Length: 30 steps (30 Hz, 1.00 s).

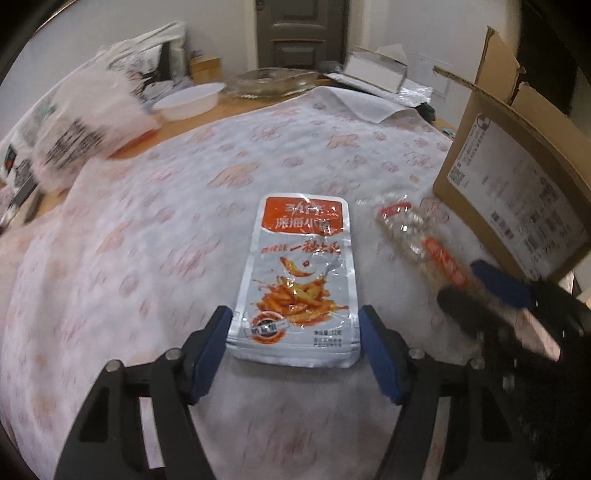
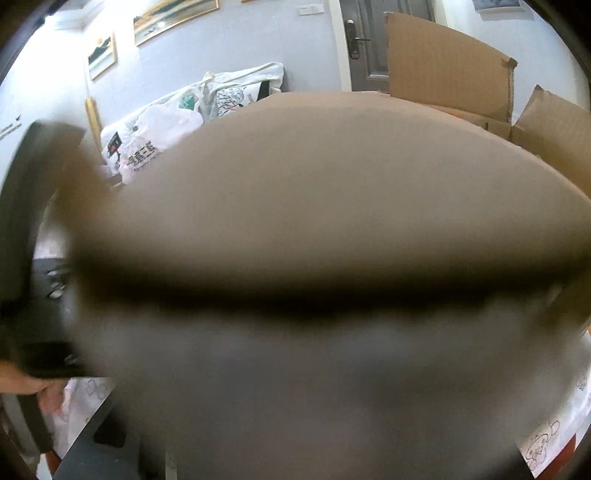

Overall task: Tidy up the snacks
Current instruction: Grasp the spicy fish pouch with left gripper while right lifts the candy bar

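A silver and orange fish snack pouch point(image 1: 295, 280) lies flat on the patterned tablecloth point(image 1: 147, 240). My left gripper point(image 1: 295, 325) is open, its blue pads on either side of the pouch's near end. To the right, my right gripper point(image 1: 461, 284) is shut on a long clear snack packet with an orange label point(image 1: 417, 243), held blurred beside the cardboard box point(image 1: 517, 192). In the right wrist view a blurred brown and grey surface fills the frame close to the lens and hides the fingers; the box's flaps point(image 2: 443, 66) show behind it.
A white plastic bowl point(image 1: 188, 101) and a glass dish point(image 1: 273, 83) stand at the table's far edge. White printed bags point(image 1: 85, 122) pile at the left. A door point(image 1: 306, 33) is behind. A hand point(image 2: 33, 387) shows at the lower left.
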Tool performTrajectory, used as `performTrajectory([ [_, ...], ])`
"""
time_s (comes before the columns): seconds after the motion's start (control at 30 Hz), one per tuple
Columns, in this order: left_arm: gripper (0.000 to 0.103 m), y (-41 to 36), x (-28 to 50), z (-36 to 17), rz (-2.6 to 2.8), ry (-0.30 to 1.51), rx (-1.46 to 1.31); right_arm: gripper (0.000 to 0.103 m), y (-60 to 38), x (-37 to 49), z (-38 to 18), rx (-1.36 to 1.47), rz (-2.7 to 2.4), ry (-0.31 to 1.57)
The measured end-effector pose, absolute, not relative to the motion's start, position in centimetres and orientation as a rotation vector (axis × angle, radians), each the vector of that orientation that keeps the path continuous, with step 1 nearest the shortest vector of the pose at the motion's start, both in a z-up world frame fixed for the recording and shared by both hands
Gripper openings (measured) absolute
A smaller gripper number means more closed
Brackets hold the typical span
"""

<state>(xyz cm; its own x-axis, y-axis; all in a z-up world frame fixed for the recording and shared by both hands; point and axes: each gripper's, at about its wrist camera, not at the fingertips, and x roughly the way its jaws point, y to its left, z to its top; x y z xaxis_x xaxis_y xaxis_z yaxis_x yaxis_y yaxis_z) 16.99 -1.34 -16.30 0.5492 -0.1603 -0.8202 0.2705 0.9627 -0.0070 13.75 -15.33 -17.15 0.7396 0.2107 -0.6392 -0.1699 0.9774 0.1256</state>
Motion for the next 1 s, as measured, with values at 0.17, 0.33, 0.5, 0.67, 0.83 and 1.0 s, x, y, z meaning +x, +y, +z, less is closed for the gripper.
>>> performTrajectory([
  [0.17, 0.067, 0.6, 13.1, -16.2, -0.195, 0.954, 0.066, 0.037, -14.9, 12.9, -17.3, 0.022, 0.324, 0.717],
  [0.33, 0.067, 1.2, 10.0, -16.1, -0.166, 0.948, 0.037, 0.037, -14.8, 11.6, -17.3, -0.037, 0.412, 0.729],
  [0.5, 0.072, 1.0, 9.9, -16.2, -0.169, 0.948, 0.027, 0.037, -14.6, 13.2, -16.9, -0.082, 0.467, 0.757],
  [0.67, 0.075, 0.6, 11.3, -16.5, -0.149, 0.937, 0.046, 0.047, -14.3, 11.0, -16.9, -0.119, 0.469, 0.753],
  [0.83, 0.071, 0.4, 12.4, -16.6, -0.141, 0.915, 0.064, 0.047, -13.5, 12.3, -17.3, -0.154, 0.461, 0.764],
  [1.0, 0.065, 0.2, 12.7, -16.5, -0.137, 0.901, 0.064, 0.043, -13.3, 13.0, -17.4, -0.168, 0.435, 0.761],
])
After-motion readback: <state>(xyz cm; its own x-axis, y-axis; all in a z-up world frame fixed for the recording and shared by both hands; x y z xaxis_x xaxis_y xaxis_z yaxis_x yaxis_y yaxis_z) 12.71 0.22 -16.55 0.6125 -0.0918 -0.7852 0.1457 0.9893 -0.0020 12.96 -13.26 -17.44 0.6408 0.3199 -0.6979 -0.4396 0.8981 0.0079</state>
